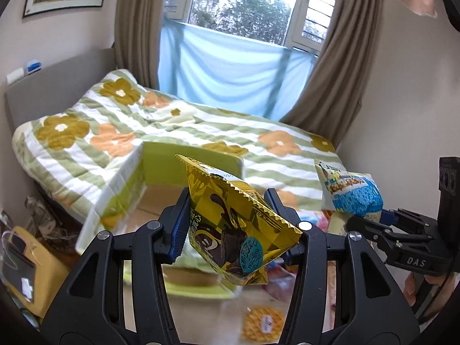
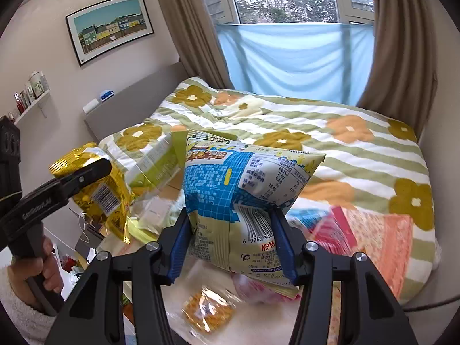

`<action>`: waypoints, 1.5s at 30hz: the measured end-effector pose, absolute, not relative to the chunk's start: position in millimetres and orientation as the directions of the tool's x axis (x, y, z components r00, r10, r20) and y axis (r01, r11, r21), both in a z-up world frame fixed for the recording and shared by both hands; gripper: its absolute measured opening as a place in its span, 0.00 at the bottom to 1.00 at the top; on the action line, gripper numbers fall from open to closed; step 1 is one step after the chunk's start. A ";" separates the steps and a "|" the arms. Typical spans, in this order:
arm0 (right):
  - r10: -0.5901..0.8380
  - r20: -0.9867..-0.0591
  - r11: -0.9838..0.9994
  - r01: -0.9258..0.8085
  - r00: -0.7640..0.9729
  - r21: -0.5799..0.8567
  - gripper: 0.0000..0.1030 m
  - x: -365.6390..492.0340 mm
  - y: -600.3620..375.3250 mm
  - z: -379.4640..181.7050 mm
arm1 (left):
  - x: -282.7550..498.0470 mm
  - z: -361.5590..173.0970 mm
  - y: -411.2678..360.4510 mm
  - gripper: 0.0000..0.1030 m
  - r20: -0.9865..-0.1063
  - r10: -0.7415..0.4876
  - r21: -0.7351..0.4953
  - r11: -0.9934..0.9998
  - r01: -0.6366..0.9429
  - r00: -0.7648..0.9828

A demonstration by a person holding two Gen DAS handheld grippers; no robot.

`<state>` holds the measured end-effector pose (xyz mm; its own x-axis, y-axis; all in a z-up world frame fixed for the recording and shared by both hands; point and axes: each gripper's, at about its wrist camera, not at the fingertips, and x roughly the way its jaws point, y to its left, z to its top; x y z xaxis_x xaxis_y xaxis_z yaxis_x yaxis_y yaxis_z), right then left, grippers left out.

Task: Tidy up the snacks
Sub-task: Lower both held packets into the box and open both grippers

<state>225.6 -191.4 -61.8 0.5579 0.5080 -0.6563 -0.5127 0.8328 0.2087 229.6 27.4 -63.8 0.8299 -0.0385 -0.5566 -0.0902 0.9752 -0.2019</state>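
Note:
My left gripper (image 1: 227,201) is shut on a gold snack bag (image 1: 238,230) with a chocolate picture, held up in the air, its blue pads pressing both sides. To its right, my right gripper (image 1: 371,224) clamps a blue and white snack bag (image 1: 350,192). In the right wrist view that gripper (image 2: 230,215) grips the blue and white bag (image 2: 244,184) near its lower end, barcode side facing me. At the left of that view the left gripper (image 2: 86,172), held by a hand, carries the gold bag (image 2: 97,192).
An open green and white cardboard box (image 1: 126,181) stands just beyond both bags, against the flowered bed (image 1: 86,143). Below lie a round yellow waffle pack (image 2: 207,310) and pink and orange packs (image 2: 373,235) on the pale tabletop (image 1: 207,313).

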 end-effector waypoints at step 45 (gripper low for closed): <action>0.354 -0.788 0.925 -0.314 0.503 0.215 0.73 336.1 -2.6 -134.3 | 340.4 -148.1 187.0 1.00 -0.778 -0.110 -0.125 0.992 0.020 0.618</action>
